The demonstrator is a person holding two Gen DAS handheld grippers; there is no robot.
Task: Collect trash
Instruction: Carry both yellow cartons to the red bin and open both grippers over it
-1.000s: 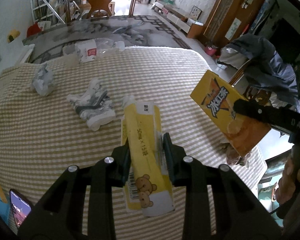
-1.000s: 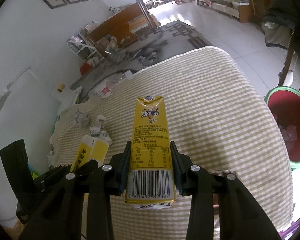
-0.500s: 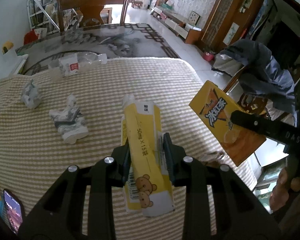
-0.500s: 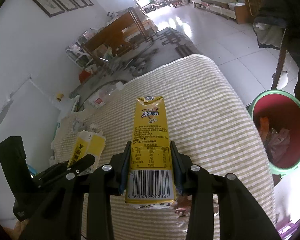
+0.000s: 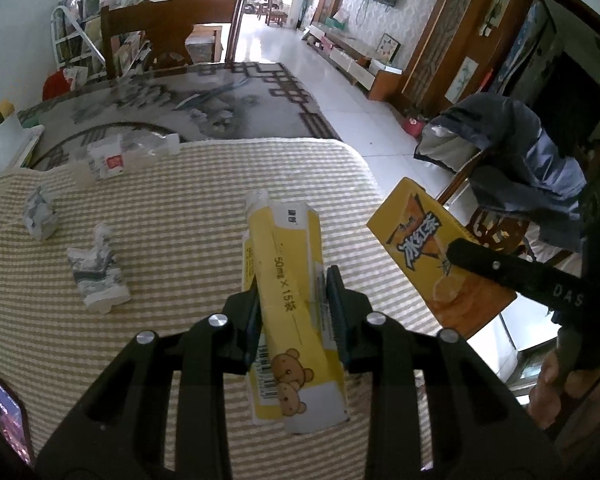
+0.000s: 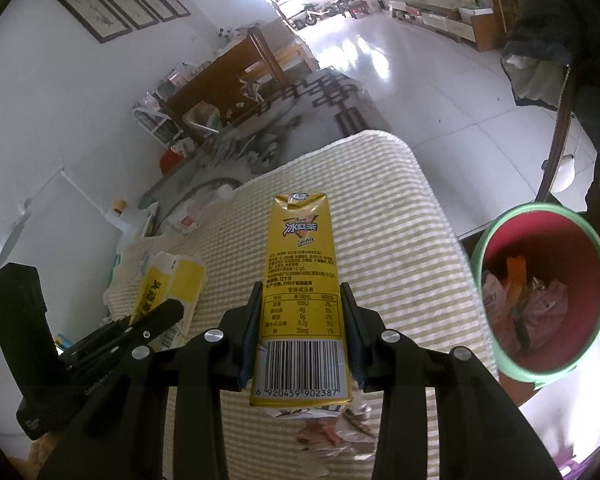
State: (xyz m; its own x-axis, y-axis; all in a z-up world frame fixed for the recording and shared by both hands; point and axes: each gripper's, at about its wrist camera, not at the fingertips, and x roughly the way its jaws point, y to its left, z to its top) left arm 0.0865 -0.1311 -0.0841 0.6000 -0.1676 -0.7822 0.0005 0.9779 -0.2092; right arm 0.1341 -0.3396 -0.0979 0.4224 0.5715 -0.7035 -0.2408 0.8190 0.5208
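A table covered with a tan-and-white checked cloth point(image 5: 188, 184) fills most of both views. Beyond its far edge lies a grey patterned rug point(image 5: 204, 100), with a wooden chair point(image 5: 168, 32) behind it. Off the table's right side, on the floor, stands a green-rimmed bin point(image 6: 540, 292) with a red inside and some plastic scraps at the bottom. Another chair draped with a dark jacket point(image 5: 528, 160) stands on that side too.

The right gripper point(image 6: 300, 328) is closed on a yellow tea carton point(image 6: 300, 276), its pads pressing the carton's two sides near the barcode end; the carton hangs above the cloth, near the table's right edge and just left of the bin. The left gripper point(image 5: 292, 316) is clamped on a flattened yellow box with a bear print point(image 5: 288, 280), held over the cloth.

On the cloth at the left lie two crumpled paper wads point(image 5: 96, 276), and farther back a small white packet point(image 5: 108, 160). A phone point(image 5: 8, 416) lies at the near left corner.
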